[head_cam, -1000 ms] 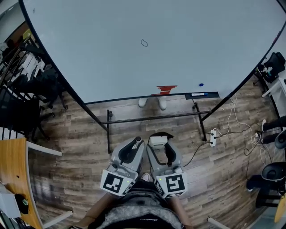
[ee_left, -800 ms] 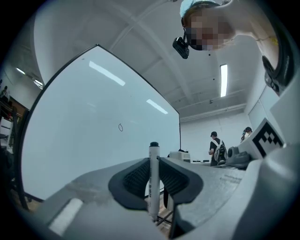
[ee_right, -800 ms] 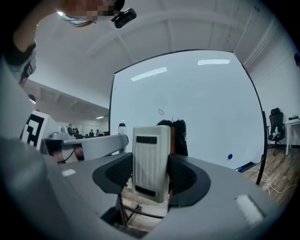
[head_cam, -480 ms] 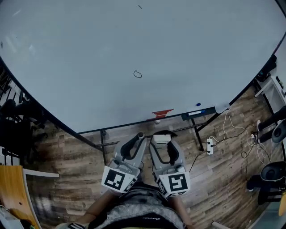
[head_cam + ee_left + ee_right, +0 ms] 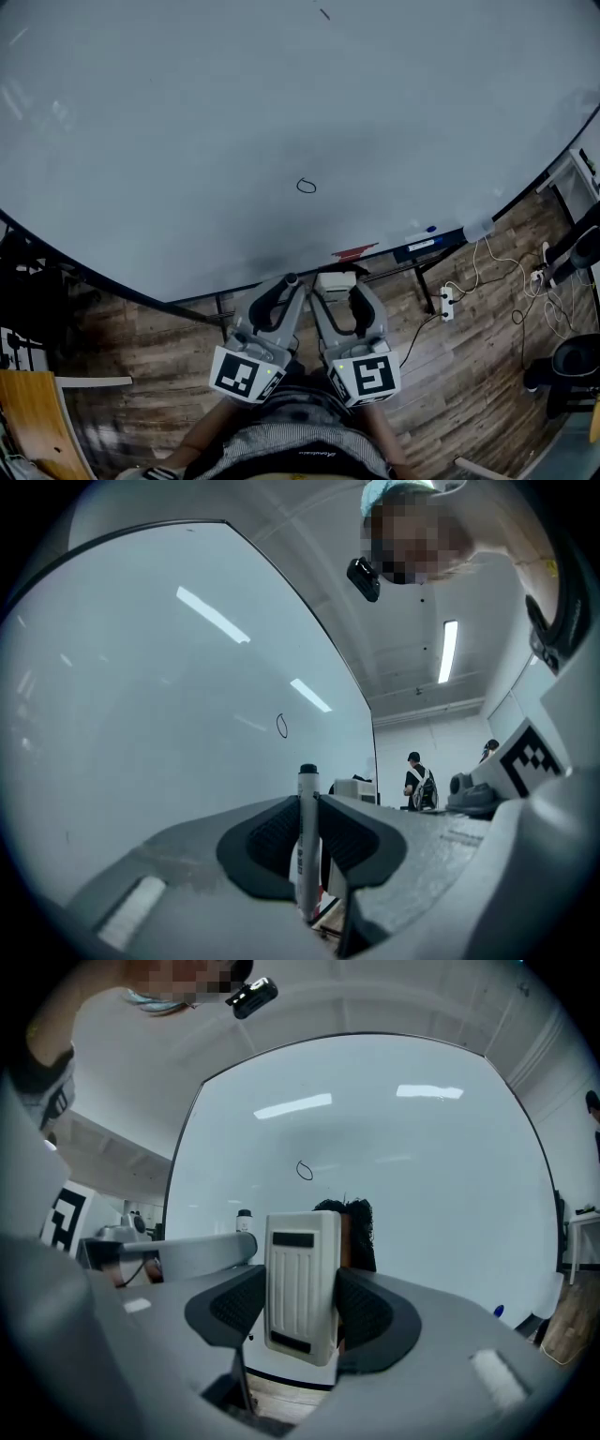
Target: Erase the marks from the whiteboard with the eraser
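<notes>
The whiteboard (image 5: pixel 187 131) fills the upper head view, and a small black loop mark (image 5: pixel 306 186) sits near its middle; a short stroke (image 5: pixel 324 14) shows at the top edge. My right gripper (image 5: pixel 339 281) is shut on a white eraser (image 5: pixel 302 1283) with dark felt at its back, held below the board's lower edge. The loop mark (image 5: pixel 304 1170) appears above the eraser in the right gripper view. My left gripper (image 5: pixel 290 281) is shut on a marker (image 5: pixel 307 841) with a black cap, standing upright between the pads. The loop mark (image 5: pixel 282 725) lies above it.
The board's tray (image 5: pixel 427 247) holds a blue-tipped item and a red object (image 5: pixel 354 251) lies at the board's lower edge. A power strip (image 5: pixel 446 302) and cables lie on the wood floor at right. Chairs (image 5: pixel 28 291) stand at left. People stand far behind in the left gripper view.
The view has closed in on the whiteboard; the loop mark has dropped lower in the picture and both grippers have come nearer the board's lower edge, still holding their items.
</notes>
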Motion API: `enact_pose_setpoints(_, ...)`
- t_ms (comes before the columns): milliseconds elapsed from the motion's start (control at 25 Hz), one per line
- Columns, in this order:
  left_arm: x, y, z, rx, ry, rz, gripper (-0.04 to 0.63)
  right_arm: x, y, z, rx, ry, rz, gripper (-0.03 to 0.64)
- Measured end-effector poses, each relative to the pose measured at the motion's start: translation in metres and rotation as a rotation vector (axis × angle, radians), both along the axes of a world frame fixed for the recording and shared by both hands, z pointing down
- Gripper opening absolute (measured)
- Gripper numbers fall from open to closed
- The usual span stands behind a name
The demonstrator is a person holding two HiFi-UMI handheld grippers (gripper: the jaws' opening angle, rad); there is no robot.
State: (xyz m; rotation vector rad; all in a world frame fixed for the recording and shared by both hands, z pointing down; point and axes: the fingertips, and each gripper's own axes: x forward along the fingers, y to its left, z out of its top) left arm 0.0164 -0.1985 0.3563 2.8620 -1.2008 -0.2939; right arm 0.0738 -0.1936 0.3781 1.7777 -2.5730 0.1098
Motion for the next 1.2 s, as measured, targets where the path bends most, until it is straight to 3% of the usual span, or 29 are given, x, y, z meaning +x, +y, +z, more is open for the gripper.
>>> enact_pose_setpoints(400,-0.022,-0.025,0.012,-0.029,-0.022,-0.040,0.075,-0.009,-0.033,0.001,-0.013,0.016,-0.018,0.242)
enact_pose_setpoints(640,-0.026,-0.040,0.001,-0.002,-0.015,-0.106,0.075,-0.011,-0.052,-0.019,0.017,0.024,-0.077,0.242)
enact_pose_setpoints(880,-0.015,-0.054,-0.007,0.007,0.022,-0.160,0.075,0.003,-0.068,-0.041,0.049,0.046,-0.128,0.242)
enact_pose_setpoints(1200,-0.009,-0.058,-0.012,0.018,0.032,-0.157,0.075,0.008,-0.080,-0.069,0.114,0.049,-0.141,0.242)
